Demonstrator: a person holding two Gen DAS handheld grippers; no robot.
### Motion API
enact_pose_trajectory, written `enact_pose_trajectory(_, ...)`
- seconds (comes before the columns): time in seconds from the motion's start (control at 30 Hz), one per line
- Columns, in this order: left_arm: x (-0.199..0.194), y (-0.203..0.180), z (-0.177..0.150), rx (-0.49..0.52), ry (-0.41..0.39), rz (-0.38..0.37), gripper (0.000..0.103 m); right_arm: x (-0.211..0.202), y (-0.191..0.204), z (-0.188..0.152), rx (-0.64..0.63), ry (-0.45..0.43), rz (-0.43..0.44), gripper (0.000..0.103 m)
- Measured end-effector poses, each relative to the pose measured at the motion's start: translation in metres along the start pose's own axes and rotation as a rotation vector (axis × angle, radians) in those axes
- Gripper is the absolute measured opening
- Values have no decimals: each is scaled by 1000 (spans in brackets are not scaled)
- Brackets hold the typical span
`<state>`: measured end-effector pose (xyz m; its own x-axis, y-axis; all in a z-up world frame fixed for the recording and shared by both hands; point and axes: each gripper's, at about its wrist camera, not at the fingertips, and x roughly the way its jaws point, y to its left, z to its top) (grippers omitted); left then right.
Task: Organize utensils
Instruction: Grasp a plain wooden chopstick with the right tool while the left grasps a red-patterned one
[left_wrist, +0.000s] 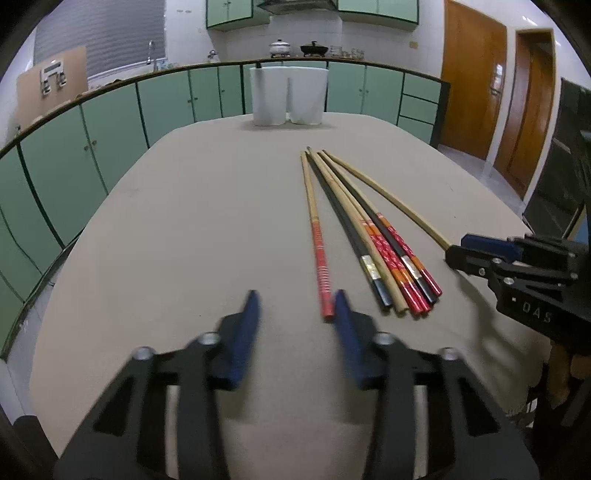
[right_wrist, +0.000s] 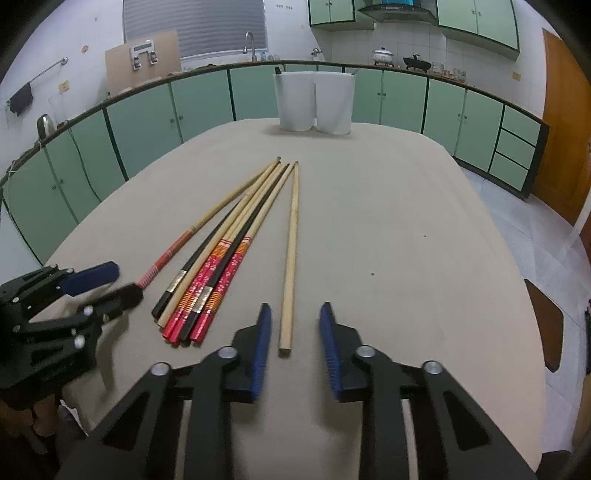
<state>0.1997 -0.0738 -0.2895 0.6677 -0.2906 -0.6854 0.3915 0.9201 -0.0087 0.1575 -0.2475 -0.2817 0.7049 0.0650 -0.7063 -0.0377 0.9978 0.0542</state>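
Observation:
Several chopsticks lie fanned on the beige table (left_wrist: 166, 221). A bunch of black, bamboo and red-handled ones (left_wrist: 373, 236) (right_wrist: 221, 254) lies together. A red-ended bamboo chopstick (left_wrist: 317, 243) (right_wrist: 184, 240) lies at the left of the bunch. A plain bamboo chopstick (left_wrist: 388, 195) (right_wrist: 290, 258) lies at its right. My left gripper (left_wrist: 297, 299) is open, its right finger beside the red-ended chopstick's near end. My right gripper (right_wrist: 293, 310) is open, straddling the plain chopstick's near end. Two white holders (left_wrist: 288, 94) (right_wrist: 314, 101) stand at the table's far edge.
Green cabinets (left_wrist: 110, 140) ring the table on the left and back. Wooden doors (left_wrist: 472, 85) stand at the right. Each gripper shows in the other's view: the right one (left_wrist: 458, 254), the left one (right_wrist: 110, 280). A brown chair (right_wrist: 546, 325) stands by the table's right edge.

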Motion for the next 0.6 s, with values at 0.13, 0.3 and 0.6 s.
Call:
enact_pose_trajectory(0.13, 0, 11, 0, -55, -12, 40, 6, 0, -1, -2, 19, -11, -35, 7)
enact_pose_trajectory(0.3, -2, 27, -1, -123, -17, 112, 7, -4, -10, -4, 91, -19, -82, 7)
enact_pose_trajectory(0.6, -4, 19, -2, -67, -10, 72, 16, -6, -4, -8, 54, -21, -62, 9)
